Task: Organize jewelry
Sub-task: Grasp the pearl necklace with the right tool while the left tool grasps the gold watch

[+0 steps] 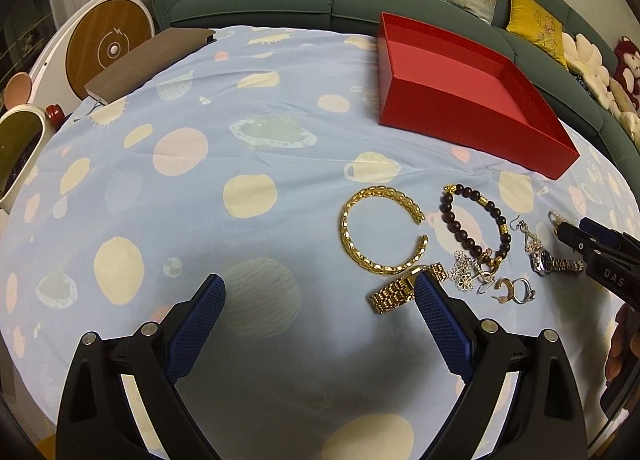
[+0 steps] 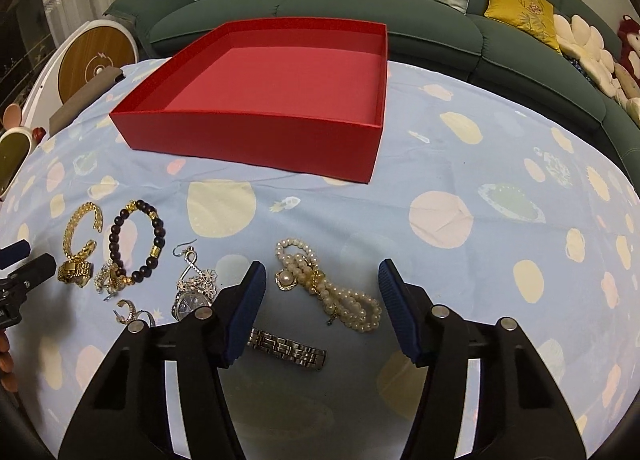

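Silver watch [image 2: 192, 302] is half hidden behind the right gripper's [image 2: 322, 274] left finger, only its dial and a stretch of silver strap [image 2: 286, 348] showing between the fingers; the left view shows that watch [image 1: 544, 260] fuller, though its strap end runs under the right gripper's [image 1: 576, 234] tips at 3 o'clock. Gold watch band [image 1: 394, 294] is partly covered by the left gripper's [image 1: 318, 288] right finger; in the right view it is a small crumpled gold lump [image 2: 76, 270] at 9 o'clock, hard to read. Small cluster of flower earrings [image 1: 466, 272], gold hoop [image 1: 506, 286] and ring [image 1: 522, 290] is tangled, pieces hard to separate. Pearl necklace [image 2: 332, 284] with a pearl pendant shows only in the right view, lying between the right gripper's fingers, not touched. Gold cuff bangle [image 1: 380, 230] and dark bead bracelet [image 1: 476, 222] lie side by side at 1 o'clock of the left gripper, both also in the right view at 10 o'clock. Red box [image 2: 248, 136] sits open at 12 o'clock in the right view, well beyond the jewelry; in the left view its far corner [image 1: 472, 128] is cut short at 1 o'clock. Both grippers are spread wide, holding nothing. Everything rests on a blue spotted cloth [image 1: 240, 140]. Sofa [image 2: 312, 16] behind.
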The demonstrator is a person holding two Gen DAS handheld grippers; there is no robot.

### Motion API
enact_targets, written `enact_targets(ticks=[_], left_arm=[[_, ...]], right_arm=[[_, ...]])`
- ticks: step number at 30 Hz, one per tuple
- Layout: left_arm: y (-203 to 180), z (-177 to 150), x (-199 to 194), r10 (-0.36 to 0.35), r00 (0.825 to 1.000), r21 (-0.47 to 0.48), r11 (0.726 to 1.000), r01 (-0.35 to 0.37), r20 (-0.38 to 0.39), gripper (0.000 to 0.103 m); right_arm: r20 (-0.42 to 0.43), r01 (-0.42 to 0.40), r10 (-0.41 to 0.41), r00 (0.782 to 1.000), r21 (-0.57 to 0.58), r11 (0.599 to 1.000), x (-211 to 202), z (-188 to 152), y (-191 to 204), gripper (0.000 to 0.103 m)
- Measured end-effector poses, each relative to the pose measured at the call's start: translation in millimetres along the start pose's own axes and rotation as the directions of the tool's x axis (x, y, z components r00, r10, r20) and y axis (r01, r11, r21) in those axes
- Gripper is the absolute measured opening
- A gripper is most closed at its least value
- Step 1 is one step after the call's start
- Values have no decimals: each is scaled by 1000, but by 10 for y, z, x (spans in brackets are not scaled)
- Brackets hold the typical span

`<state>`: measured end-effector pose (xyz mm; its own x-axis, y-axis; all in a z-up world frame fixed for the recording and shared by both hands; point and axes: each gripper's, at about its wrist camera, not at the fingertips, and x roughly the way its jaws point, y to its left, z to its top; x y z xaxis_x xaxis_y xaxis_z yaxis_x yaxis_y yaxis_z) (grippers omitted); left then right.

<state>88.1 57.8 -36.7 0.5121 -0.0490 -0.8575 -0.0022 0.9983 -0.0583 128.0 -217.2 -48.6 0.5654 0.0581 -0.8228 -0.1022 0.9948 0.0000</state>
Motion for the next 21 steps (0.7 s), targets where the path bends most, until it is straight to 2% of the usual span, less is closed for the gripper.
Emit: enact_targets(ticks=[4,8,9,11,12,21], left_arm=[[-19,-11,41,-20,1000,24,1000,20,6,92],[-29,17,79,-30,999,25,999,29,18,92],[-34,16,95,-34,999,24,999,34,14,92],[-65,-1,113,-38,999,32,999,38,9,92],[-91,-16,115,-39,999,42,998,38,8,92],[-295,-88,91,-65,997,103,993,62,30,92]], right_arm=[[-10,-15,15,1000,14,1000,51,-24,-29,48],[-12,-29,30,999,44,999,46,-5,-98,29],[-12,-36,36,999,55,998,40,-5,-128,21],[-12,-43,44,999,80,996,26,-17,-176,19],[-6,-42,43,999,87,995,10,-29,-193,15],[39,-68,63,997,132,989,-254,-145,-261,15]])
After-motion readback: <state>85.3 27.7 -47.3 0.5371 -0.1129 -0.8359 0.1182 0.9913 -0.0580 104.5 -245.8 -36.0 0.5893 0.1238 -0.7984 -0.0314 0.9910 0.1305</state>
